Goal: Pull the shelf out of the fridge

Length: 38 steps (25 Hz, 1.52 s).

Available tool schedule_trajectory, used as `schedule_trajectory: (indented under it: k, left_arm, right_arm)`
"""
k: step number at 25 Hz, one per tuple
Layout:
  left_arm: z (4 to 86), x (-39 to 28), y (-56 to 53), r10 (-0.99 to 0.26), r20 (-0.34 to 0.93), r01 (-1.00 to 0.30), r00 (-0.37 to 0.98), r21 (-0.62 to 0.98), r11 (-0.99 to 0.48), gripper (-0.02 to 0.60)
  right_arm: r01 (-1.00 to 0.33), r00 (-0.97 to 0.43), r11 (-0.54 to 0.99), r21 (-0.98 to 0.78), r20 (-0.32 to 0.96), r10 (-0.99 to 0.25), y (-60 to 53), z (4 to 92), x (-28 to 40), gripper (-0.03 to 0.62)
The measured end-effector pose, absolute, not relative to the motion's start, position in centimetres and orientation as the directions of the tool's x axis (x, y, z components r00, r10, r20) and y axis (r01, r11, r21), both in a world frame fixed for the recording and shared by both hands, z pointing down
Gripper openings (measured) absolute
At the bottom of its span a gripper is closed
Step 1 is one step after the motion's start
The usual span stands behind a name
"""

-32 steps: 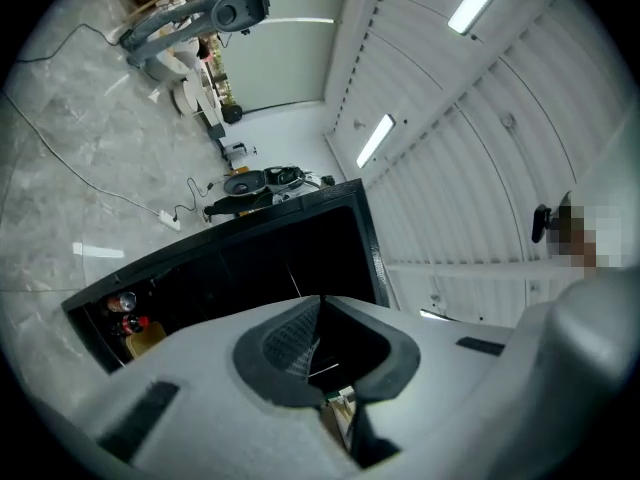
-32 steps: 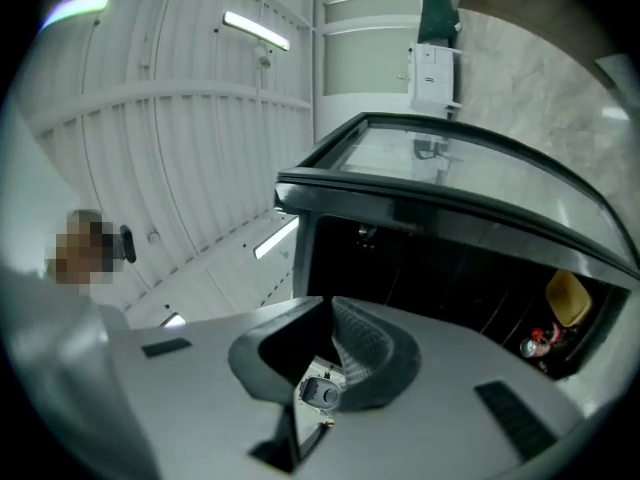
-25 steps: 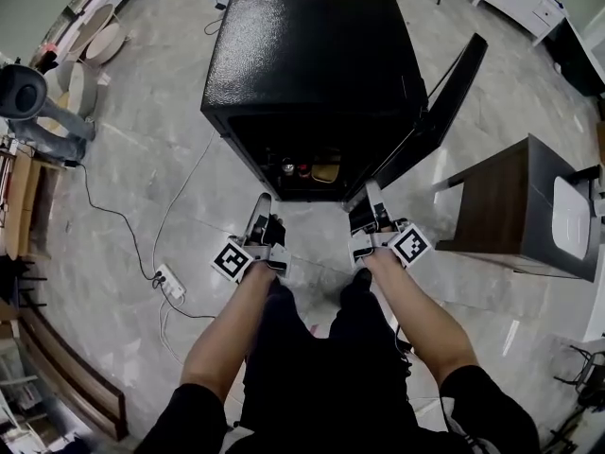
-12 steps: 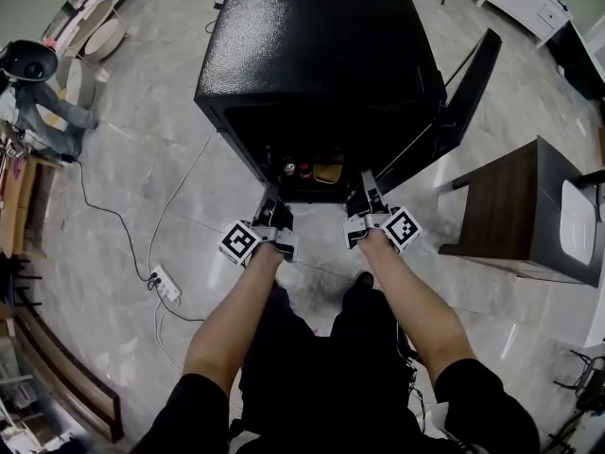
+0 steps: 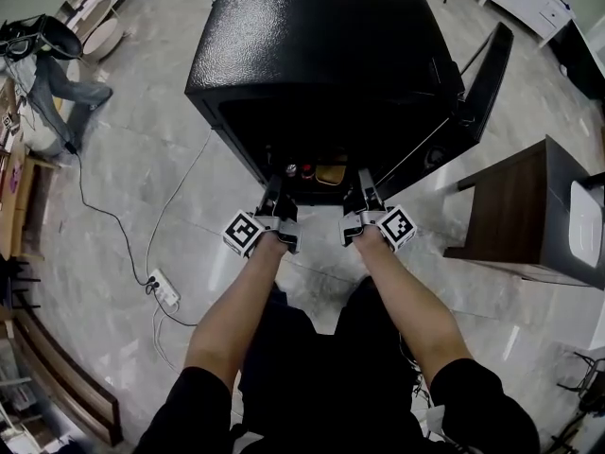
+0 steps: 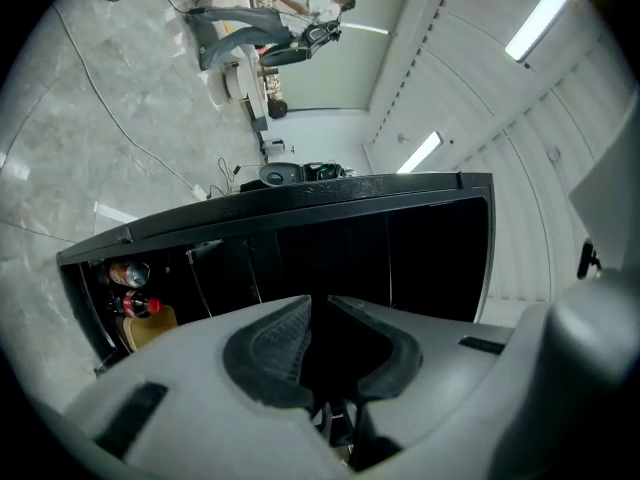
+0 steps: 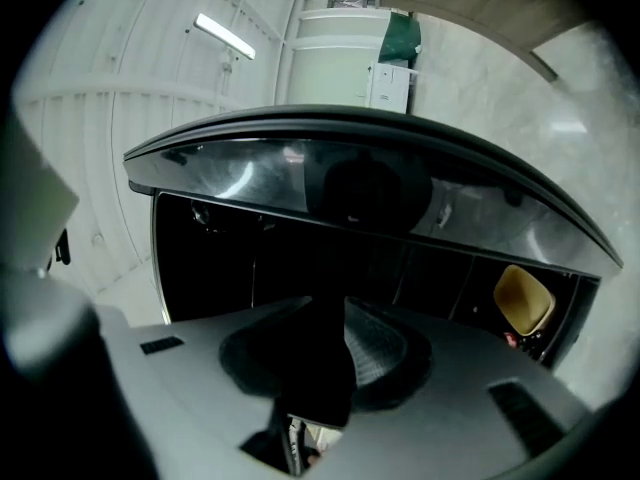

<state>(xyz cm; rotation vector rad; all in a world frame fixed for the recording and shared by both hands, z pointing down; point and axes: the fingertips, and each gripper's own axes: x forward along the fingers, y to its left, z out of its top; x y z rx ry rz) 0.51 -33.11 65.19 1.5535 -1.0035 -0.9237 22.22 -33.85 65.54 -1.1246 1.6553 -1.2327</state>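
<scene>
Fingers of the left gripper stand a little apart with only dark space between them. The right gripper has just been opening its jaws, and they too hold nothing. Both point level into the open front of the fridge, their tips at its lower front edge, well apart from each other.

Inside, the shelf shows only as a thin line in the dark, not yet drawn out. Two drinks and a yellow thing sit low at the mouth, between the two grippers' lines.

The door is swung wide to the right, past the right gripper's outer side. A wooden side table stands further right, apart from the door. To the left the floor lies open as far as a cable and a power strip.

Both forearms reach straight ahead, side by side, wrists unbent, with the person's legs directly below.
</scene>
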Motion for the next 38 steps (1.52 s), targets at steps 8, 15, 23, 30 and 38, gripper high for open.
schedule_trajectory:
  k: [8, 15, 23, 30, 38]
  left_arm:
    - [67.7, 0.5, -34.8, -0.932, -0.031, -0.147, 0.362, 0.985, -0.09, 0.077]
    - [69.3, -0.4, -36.6, -0.941, -0.028, -0.139, 0.336, 0.987, -0.079, 0.098]
    - [71.1, -1.2, -37.7, -0.955, -0.008, -0.144, 0.296, 0.988, -0.054, 0.104]
    - [71.9, -1.4, -38.5, -0.962, -0.012, -0.114, 0.273, 0.993, -0.044, 0.121]
    - [73.0, -1.8, -40.2, -0.968, -0.007, -0.107, 0.249, 0.994, -0.034, 0.129]
  right_arm:
    - [-0.179, -0.288, 0.114, -0.977, -0.059, -0.956, -35.2, 67.9, 22.3, 0.1]
    - [-0.142, -0.277, 0.121, -0.982, -0.078, -0.958, -36.5, 69.1, 21.9, 0.101]
    - [-0.118, -0.234, 0.1, -0.988, -0.07, -0.97, -37.4, 70.5, 22.1, 0.107]
    - [-0.117, -0.237, 0.098, -0.988, -0.068, -0.969, -38.6, 71.1, 22.2, 0.122]
    - [-0.1, -0.218, 0.087, -0.991, -0.064, -0.974, -39.7, 71.8, 22.2, 0.123]
